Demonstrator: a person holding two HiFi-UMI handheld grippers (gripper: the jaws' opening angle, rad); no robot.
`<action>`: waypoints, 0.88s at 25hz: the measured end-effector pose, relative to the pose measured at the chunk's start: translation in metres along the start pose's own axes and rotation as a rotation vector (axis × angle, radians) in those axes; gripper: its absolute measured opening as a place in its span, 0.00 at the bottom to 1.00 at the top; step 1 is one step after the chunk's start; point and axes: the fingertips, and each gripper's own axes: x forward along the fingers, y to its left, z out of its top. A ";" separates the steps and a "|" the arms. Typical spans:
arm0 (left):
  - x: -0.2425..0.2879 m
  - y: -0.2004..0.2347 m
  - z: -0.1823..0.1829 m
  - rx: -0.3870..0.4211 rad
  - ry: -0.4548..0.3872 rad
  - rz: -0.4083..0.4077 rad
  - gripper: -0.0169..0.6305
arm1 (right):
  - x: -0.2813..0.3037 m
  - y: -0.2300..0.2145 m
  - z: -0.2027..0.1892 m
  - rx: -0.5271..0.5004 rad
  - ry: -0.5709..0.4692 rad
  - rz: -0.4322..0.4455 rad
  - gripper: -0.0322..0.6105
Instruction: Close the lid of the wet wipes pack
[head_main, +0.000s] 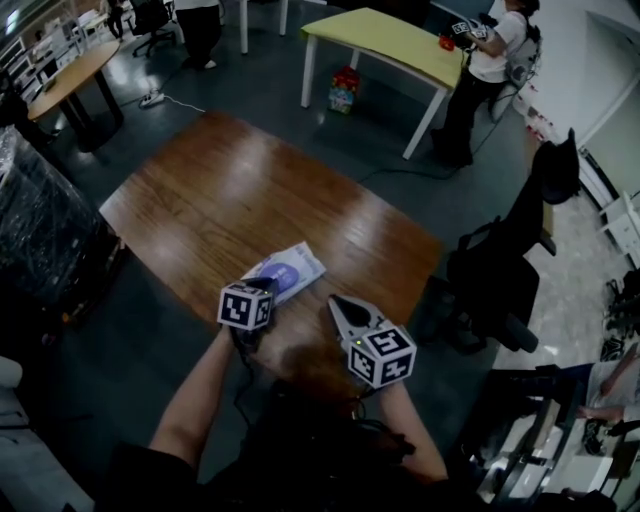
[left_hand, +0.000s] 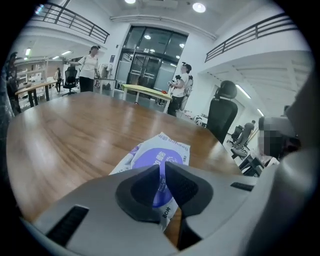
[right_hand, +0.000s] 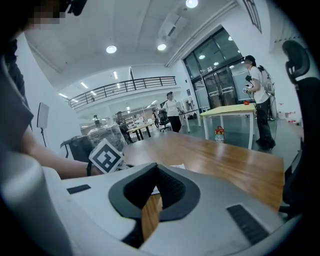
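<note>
The flat white plastic wet wipes pack with a purple oval lid patch (head_main: 289, 271) lies on the glossy brown wooden table (head_main: 250, 190), close to the table's near edge and just in front of the person. It rests flat, with its long side running away from the near edge. In the left gripper view the purple lid area (left_hand: 159, 156) looks level with the top of the pack. Whether it is pressed fully down cannot be told, and nothing of the pack's contents shows.

The left gripper (head_main: 266, 287) points down at the near end of the pack. Its jaws are drawn almost together, with only a thin slit left at the tips, and the purple patch shows through that slit. Nothing is pinched between the pads. The right gripper (head_main: 336, 301) sits just right of the pack, above bare wood. Its jaws are pressed together with nothing in them.

Beyond the wooden table stands a yellow-topped table with white legs (head_main: 390, 40). A small colourful box (head_main: 345, 90) sits on the floor under it, and a person in a white top (head_main: 490, 55) stands at its right end. A black office chair (head_main: 500, 270) is at the wooden table's right side.
</note>
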 end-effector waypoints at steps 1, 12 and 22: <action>0.001 0.001 -0.002 0.014 0.010 0.017 0.09 | 0.000 0.000 0.000 0.000 0.002 -0.001 0.06; 0.008 0.001 -0.006 0.102 0.078 0.071 0.04 | 0.007 0.010 0.003 -0.003 0.005 0.002 0.06; -0.059 -0.081 0.022 0.098 -0.149 -0.177 0.04 | -0.042 0.012 0.006 0.075 -0.141 -0.127 0.06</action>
